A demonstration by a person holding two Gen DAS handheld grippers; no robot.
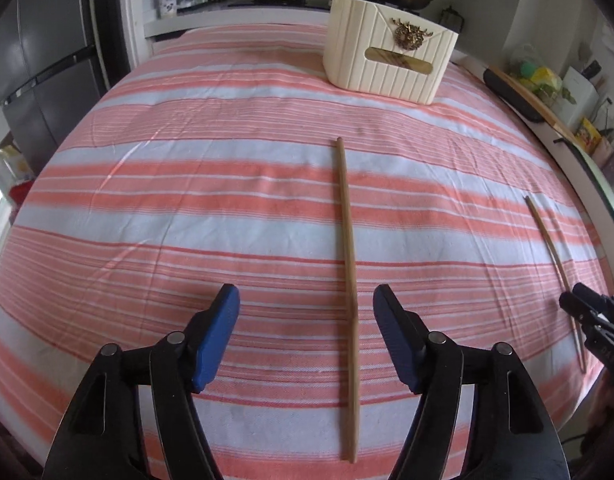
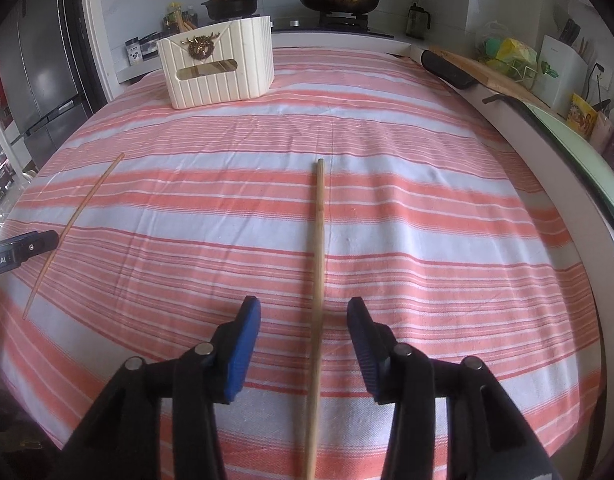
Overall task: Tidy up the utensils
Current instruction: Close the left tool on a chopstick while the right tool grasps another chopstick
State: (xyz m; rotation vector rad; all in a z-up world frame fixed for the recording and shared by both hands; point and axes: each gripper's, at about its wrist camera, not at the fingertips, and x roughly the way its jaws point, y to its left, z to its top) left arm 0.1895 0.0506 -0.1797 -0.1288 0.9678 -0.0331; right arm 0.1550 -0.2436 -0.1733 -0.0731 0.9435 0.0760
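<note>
Left gripper [image 1: 306, 312] and right gripper [image 2: 303, 322] both released, each straddling a wooden chopstick [image 1: 347, 240] [image 2: 319, 248] on striped cloth [image 1: 187, 220].

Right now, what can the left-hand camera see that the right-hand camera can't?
Only the left camera shows the left gripper, open around one chopstick. Only the right camera shows a white knife block on the counter, and the right gripper, open around the other chopstick. Both show the cream basket, the striped cloth and both chopsticks.
</note>
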